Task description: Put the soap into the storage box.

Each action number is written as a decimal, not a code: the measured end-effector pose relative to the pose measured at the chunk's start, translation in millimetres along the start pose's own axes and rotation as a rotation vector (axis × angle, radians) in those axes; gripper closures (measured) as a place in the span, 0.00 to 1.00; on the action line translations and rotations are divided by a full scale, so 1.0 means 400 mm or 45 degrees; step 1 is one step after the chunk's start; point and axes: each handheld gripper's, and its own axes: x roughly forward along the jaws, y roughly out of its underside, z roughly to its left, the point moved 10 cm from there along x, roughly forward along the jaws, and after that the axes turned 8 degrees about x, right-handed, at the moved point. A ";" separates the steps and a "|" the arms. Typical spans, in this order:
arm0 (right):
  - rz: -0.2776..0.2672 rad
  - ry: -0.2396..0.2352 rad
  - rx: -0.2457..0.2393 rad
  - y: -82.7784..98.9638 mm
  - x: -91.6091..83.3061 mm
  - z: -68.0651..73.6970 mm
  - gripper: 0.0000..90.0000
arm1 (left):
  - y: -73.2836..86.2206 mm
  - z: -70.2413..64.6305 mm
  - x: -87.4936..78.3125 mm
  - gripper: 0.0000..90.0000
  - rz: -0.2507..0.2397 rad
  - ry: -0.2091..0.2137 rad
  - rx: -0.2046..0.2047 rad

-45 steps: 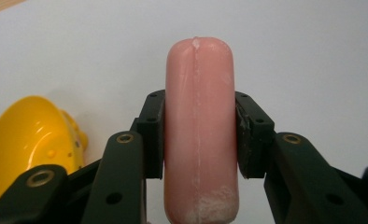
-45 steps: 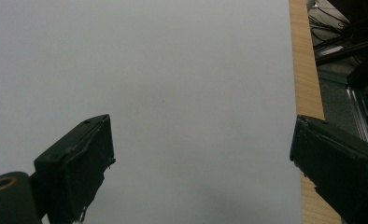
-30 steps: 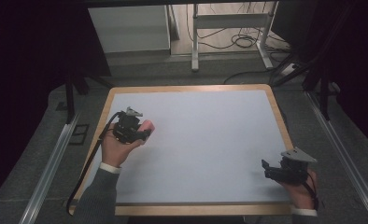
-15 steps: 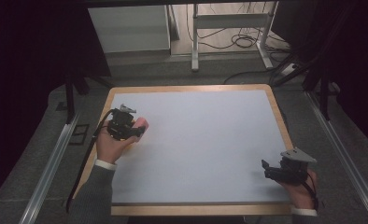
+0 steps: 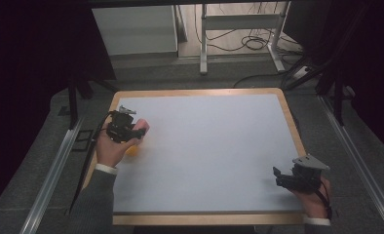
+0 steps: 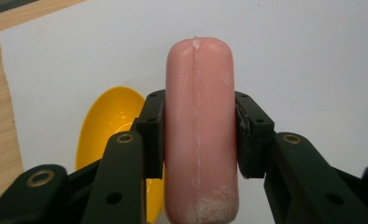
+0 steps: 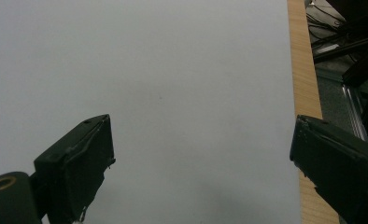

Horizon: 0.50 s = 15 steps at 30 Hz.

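L gripper (image 6: 198,135) clamps pink sausage (image 6: 200,121) over yellow bowl (image 6: 109,123), worktop's 9 o'clock; smooth skin could slip, missing bowl. R gripper (image 7: 201,163) wide open, empty.

A wood-edged table with a pale white top (image 5: 204,146) stands on grey carpet (image 5: 44,161), a white cabinet (image 5: 134,29) and tangled black cables (image 5: 248,41) beyond it in dim light.

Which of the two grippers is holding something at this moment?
The left gripper: its jaws clamp a pink sausage. The right gripper has wide-open jaws with nothing between.
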 end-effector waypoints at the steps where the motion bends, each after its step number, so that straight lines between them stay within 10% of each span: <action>1: -0.001 0.000 0.001 0.000 0.000 0.000 0.07 | 0.001 0.002 0.002 0.67 0.004 0.003 -0.004; 15: -0.004 -0.009 -0.002 -0.004 -0.005 0.006 0.07 | 0.027 0.042 0.003 0.67 0.025 -0.014 -0.037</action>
